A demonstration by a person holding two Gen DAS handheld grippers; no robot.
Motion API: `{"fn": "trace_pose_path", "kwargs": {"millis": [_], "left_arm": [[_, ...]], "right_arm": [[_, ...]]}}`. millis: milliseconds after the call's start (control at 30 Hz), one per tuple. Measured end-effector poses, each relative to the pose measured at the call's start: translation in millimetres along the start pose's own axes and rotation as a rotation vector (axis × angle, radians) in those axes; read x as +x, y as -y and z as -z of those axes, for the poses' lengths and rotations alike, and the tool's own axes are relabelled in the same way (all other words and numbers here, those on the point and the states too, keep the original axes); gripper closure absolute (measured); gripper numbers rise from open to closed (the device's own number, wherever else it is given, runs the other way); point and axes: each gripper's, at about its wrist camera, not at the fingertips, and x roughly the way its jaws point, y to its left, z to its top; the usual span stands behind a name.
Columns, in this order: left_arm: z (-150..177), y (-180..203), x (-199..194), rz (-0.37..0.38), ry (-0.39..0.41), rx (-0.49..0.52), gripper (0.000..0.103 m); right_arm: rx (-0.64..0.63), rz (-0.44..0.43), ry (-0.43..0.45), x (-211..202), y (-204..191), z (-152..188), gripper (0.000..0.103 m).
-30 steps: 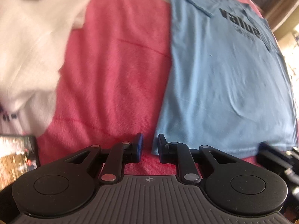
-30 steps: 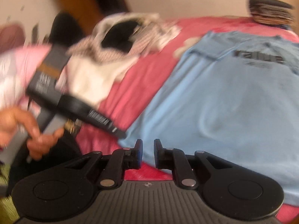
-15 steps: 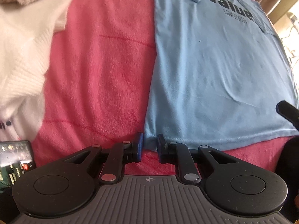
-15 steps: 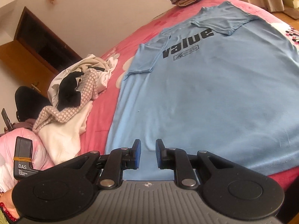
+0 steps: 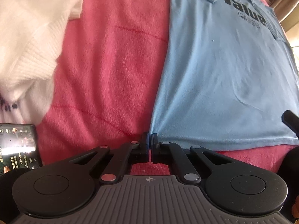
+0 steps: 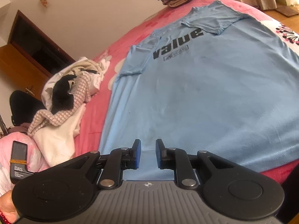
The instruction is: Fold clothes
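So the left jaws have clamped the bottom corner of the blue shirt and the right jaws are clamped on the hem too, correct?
Not quite. The left gripper has just closed its jaws on the bottom corner of the blue shirt, as the left wrist view shows. But the right gripper is not clamped: the right wrist view shows its jaws apart, with the hem lying below the gap between them.
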Motion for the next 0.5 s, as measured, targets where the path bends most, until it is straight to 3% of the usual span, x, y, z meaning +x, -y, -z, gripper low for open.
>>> {"fn": "trace_pose_path", "kwargs": {"millis": [133, 300, 400, 500], "left_arm": [[-3.1, -4.1, -0.1, 0.001, -0.010, -0.012, 0.103], [-1.2, -1.0, 4.5, -0.008, -0.010, -0.002, 0.102], [-0.4, -1.6, 1.9, -0.019, -0.003, 0.013, 0.100], [-2.9, -2.6, -1.8, -0.031, 0.007, 0.024, 0.097]], "right_arm": [[-0.074, 0.071, -0.075, 19.0, -6.4, 6.2, 0.084], [-0.225, 0.140, -0.094, 48.3, -25.0, 8.0, 0.084], [-0.227, 0.183, -0.145, 57.0, -20.5, 17.6, 0.085], [-0.214, 0.216, -0.200, 40.7, -19.7, 32.2, 0.085]]}}
